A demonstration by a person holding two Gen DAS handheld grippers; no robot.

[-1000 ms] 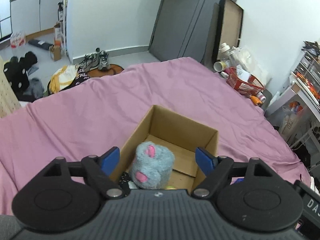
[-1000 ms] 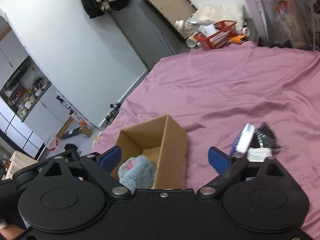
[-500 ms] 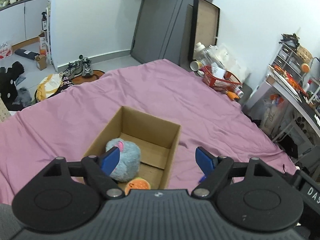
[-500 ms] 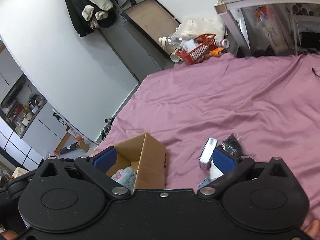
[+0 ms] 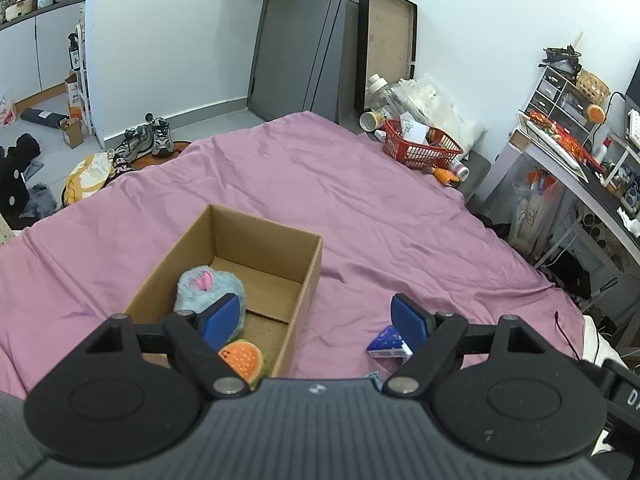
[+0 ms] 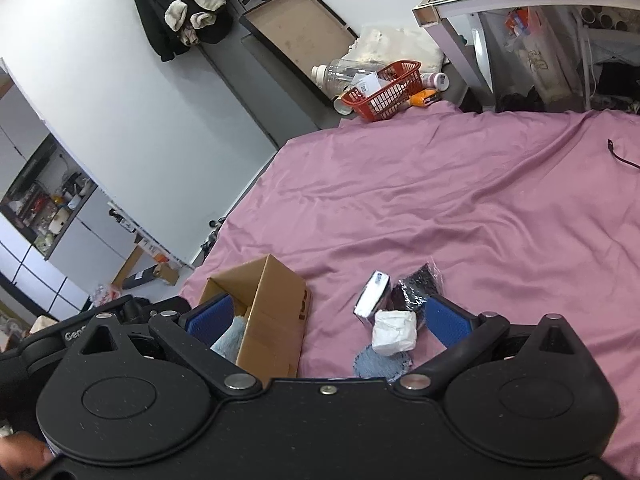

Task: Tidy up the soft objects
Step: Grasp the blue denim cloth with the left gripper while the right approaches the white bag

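Sitting inside the open cardboard box (image 5: 256,256), the fluffy blue plush (image 5: 206,286) lies against the left wall, with an orange-and-green plush (image 5: 244,360) nearer the camera at the box's near end. The far half of the box floor is bare. Compared with 1 s ago, the left gripper (image 5: 318,314) has drawn back and swung right: the blue plush, then between its pads, now lies under the left pad only, and the orange plush has come into sight. Its jaws are spread wide and hold nothing.

To the right of the box, on the purple bedsheet (image 5: 360,200), a small cluster lies close together: a blue-and-white packet (image 6: 373,298), a black crinkly bag (image 6: 416,286), a white wrapped bundle (image 6: 394,332) and a round denim patch (image 6: 380,364). The right gripper (image 6: 326,318) hangs above them, jaws wide and empty. Open sheet stretches beyond, up to a red basket (image 5: 420,148) at the bed's far edge.
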